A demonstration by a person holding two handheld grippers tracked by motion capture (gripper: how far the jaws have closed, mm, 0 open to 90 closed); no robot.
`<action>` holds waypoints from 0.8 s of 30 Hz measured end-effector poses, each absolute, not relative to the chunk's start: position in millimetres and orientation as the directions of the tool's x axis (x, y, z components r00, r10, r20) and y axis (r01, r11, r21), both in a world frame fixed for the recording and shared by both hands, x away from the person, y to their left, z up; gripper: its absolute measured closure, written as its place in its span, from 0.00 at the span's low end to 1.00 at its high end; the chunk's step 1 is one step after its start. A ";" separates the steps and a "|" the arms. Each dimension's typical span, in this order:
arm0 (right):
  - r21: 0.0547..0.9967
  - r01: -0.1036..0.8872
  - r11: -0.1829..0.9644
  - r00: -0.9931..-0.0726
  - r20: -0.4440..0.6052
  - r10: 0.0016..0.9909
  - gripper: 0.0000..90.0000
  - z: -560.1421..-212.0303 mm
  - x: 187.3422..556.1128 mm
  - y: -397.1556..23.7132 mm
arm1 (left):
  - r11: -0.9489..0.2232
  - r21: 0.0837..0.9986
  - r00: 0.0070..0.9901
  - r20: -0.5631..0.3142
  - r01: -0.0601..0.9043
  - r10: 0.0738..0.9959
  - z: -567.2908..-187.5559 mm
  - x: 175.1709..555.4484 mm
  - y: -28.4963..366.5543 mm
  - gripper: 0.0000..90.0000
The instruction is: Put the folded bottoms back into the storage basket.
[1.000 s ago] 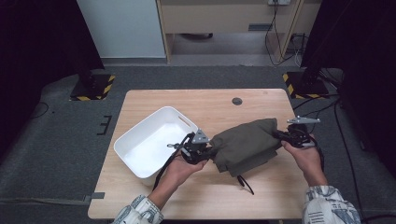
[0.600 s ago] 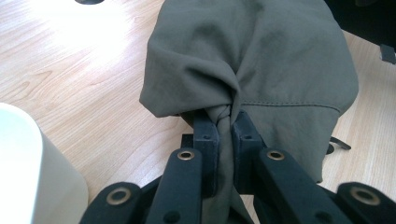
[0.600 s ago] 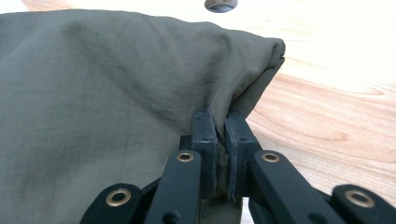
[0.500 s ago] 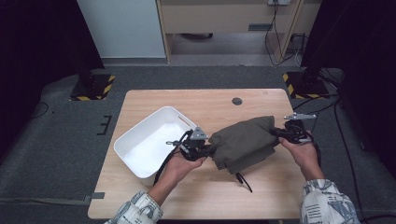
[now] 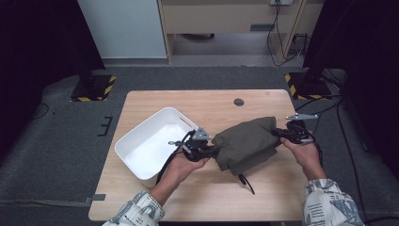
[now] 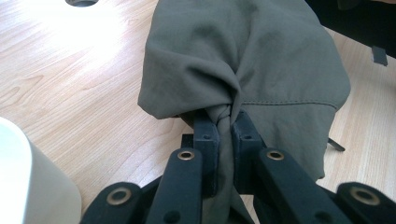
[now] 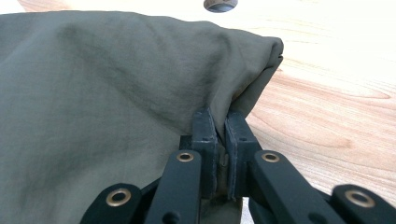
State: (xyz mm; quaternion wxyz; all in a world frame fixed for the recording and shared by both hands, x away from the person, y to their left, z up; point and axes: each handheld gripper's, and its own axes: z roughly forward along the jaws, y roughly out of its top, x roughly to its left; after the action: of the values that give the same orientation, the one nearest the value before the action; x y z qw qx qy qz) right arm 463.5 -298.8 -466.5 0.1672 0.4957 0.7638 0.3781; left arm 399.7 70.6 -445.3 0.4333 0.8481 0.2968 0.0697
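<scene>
High view: left gripper (image 5: 210, 149) and right gripper (image 5: 280, 133) each have fingers clamped on opposite ends of the olive cloth (image 5: 247, 143), beside white tub (image 5: 141, 129) on worktop (image 5: 207, 101).

The table (image 5: 197, 197) is pale wood with a smooth, faintly shiny grain. On it lies an olive cloth (image 5: 247, 143), matt woven fabric (creased, with a stitched seam). Left of the cloth, the white tub (image 5: 136, 155) looks like smooth plastic. The left gripper (image 6: 224, 122) is matt black plastic with brass-coloured rivets.
</scene>
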 end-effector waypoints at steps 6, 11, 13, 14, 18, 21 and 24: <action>0.743 0.628 0.232 -0.461 0.114 0.880 0.94 -462.8 466.5 -294.4 | -0.438 0.779 0.808 -0.143 0.448 0.572 -441.9 398.8 74.4 0.92; 0.748 0.618 0.242 -0.472 0.106 0.875 0.94 -454.9 468.9 -288.9 | -0.426 0.784 0.802 -0.148 0.451 0.578 -438.7 398.3 78.9 0.92; 0.749 0.616 0.244 -0.472 0.103 0.875 0.94 -453.4 469.9 -285.8 | -0.423 0.787 0.800 -0.143 0.449 0.583 -436.8 398.0 82.8 0.92; 0.748 0.615 0.248 -0.476 0.102 0.874 0.94 -452.4 470.3 -284.6 | -0.423 0.787 0.800 -0.143 0.449 0.583 -436.8 398.0 82.8 0.92; 0.755 0.605 0.251 -0.482 0.097 0.871 0.94 -446.8 471.7 -277.9 | -0.408 0.794 0.795 -0.150 0.452 0.588 -433.5 396.0 90.1 0.93; 0.758 0.600 0.256 -0.486 0.092 0.869 0.94 -443.1 472.8 -272.7 | -0.404 0.795 0.794 -0.152 0.452 0.589 -431.2 395.3 93.7 0.93; 0.762 0.593 0.260 -0.491 0.086 0.867 0.94 -439.4 473.8 -269.0 | -0.398 0.799 0.791 -0.150 0.450 0.593 -428.4 394.7 97.5 0.93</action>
State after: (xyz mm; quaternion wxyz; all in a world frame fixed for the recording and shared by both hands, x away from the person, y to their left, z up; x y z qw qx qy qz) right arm 473.8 -269.0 -439.4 0.1785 0.4721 0.7733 0.3838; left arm 394.7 97.5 -428.4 0.4502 0.8324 0.3133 0.0793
